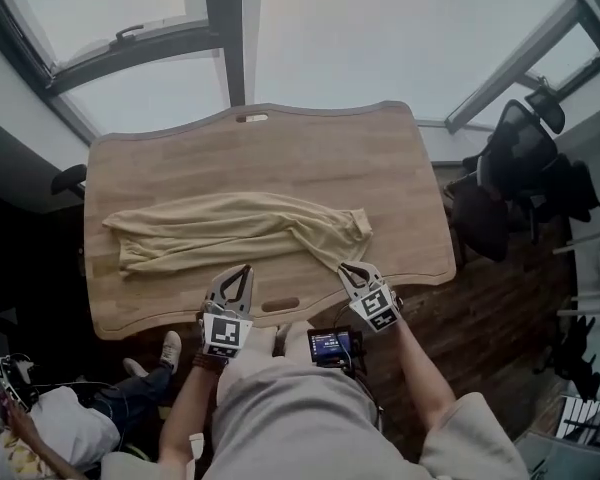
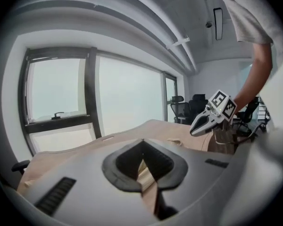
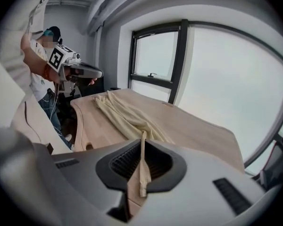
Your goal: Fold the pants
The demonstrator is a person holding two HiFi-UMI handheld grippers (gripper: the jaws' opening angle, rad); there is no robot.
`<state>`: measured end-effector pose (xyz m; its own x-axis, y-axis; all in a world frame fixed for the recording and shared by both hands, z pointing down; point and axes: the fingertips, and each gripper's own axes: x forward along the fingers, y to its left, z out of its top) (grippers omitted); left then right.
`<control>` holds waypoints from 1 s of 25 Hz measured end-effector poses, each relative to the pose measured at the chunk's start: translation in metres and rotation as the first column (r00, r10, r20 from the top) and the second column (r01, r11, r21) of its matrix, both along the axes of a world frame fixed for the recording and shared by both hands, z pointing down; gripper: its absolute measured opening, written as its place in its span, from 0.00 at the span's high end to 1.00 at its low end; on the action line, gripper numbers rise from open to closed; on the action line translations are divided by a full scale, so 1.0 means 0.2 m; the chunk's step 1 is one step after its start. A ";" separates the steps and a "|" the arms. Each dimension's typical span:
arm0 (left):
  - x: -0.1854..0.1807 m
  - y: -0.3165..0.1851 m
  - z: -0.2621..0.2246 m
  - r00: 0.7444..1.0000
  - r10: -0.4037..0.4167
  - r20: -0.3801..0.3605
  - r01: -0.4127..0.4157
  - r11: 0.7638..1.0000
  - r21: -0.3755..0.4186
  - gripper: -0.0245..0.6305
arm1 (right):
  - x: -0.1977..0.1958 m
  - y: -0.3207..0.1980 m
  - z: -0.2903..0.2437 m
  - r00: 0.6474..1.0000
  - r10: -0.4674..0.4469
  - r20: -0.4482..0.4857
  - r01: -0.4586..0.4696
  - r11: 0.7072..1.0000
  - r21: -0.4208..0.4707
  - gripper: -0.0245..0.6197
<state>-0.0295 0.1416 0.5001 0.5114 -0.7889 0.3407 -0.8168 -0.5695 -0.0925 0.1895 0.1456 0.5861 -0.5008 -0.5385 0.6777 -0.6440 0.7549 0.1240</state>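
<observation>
Pale yellow pants [image 1: 230, 228] lie stretched left to right across the wooden table [image 1: 280, 148], their bunched right end near the front right edge. My right gripper [image 1: 350, 268] is at that end. In the right gripper view its jaws [image 3: 144, 138] are shut on a thin strip of the pants' cloth [image 3: 142, 164], which runs back to the pants [image 3: 127, 117]. My left gripper [image 1: 242, 270] sits at the pants' near edge, jaws shut [image 2: 143, 142]. I see no cloth pinched there. Each gripper shows in the other's view: right gripper [image 2: 194, 130], left gripper [image 3: 98, 73].
The table's front edge has a slot [image 1: 280, 304] between my grippers. Black office chairs [image 1: 510, 168] stand to the right of the table. A person [image 1: 50, 428] sits on the floor at the lower left. Large windows [image 1: 400, 28] lie beyond the far edge.
</observation>
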 end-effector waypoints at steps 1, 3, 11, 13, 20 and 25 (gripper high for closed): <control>-0.01 -0.04 0.03 1.000 0.022 0.021 -0.022 1.000 -0.003 0.95 | 0.03 -0.01 0.04 1.000 -0.006 -0.019 0.005 1.000 -0.020 0.95; -0.02 -0.12 0.10 0.996 0.060 0.071 -0.059 0.998 -0.010 0.95 | 0.08 -0.06 0.14 0.998 -0.016 -0.057 0.012 0.998 -0.061 0.92; -0.03 -0.27 0.24 0.996 0.031 0.082 -0.023 0.995 -0.102 0.95 | 0.17 -0.03 0.58 0.985 -0.143 -0.097 0.115 0.962 -0.249 0.81; -0.02 -0.29 0.27 0.998 0.001 0.064 0.008 0.990 -0.140 0.95 | 0.17 0.01 0.67 0.973 -0.197 -0.119 0.156 0.944 -0.292 0.80; 0.14 -0.36 0.36 0.997 0.033 0.075 -0.017 0.979 -0.203 0.95 | 0.18 0.03 0.83 0.954 -0.268 -0.132 0.200 0.902 -0.383 0.73; 0.20 -0.44 0.37 0.994 0.068 0.086 -0.050 0.979 -0.199 0.95 | 0.20 0.01 0.87 0.944 -0.273 -0.184 0.187 0.905 -0.383 0.89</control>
